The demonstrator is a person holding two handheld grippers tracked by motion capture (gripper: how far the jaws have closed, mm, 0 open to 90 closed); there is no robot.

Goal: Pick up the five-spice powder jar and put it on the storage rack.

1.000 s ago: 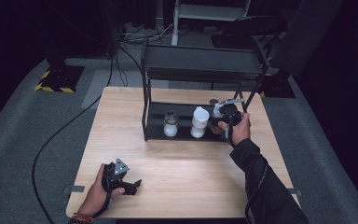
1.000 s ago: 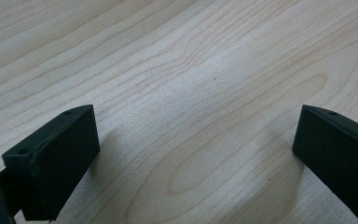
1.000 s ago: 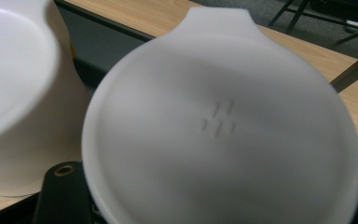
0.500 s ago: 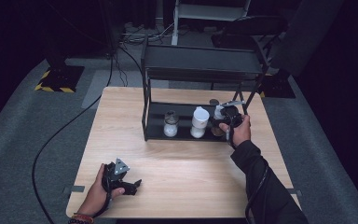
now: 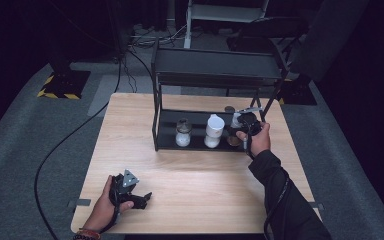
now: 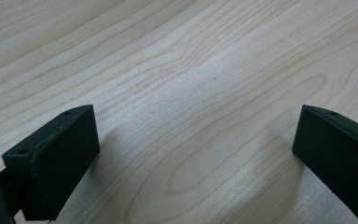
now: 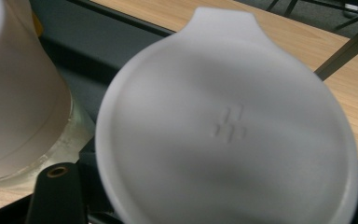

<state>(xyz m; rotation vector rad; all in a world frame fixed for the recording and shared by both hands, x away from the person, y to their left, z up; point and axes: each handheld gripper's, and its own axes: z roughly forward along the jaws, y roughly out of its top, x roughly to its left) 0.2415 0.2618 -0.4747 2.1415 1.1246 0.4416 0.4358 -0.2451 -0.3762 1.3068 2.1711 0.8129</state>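
My right gripper [image 5: 242,121] reaches into the lower shelf of a black metal rack [image 5: 215,67] at its right end. Between its jaws stands a jar with a round white tabbed lid [image 7: 228,126], close up in the right gripper view. The jaws have just been opening, and a dark gap shows between the left jaw and the lid. My left gripper [image 5: 142,199] rests on the wooden table [image 5: 205,195] near the front left. Its jaws stand wide apart over bare wood [image 6: 196,158] with nothing between them.
On the same shelf stand a small glass jar [image 5: 182,132] and a taller white-lidded jar [image 5: 214,131], seen again as the white jar [image 7: 18,93] just left of my right gripper. A brown-lidded jar [image 5: 229,109] sits behind. The rack's top shelf overhangs them.
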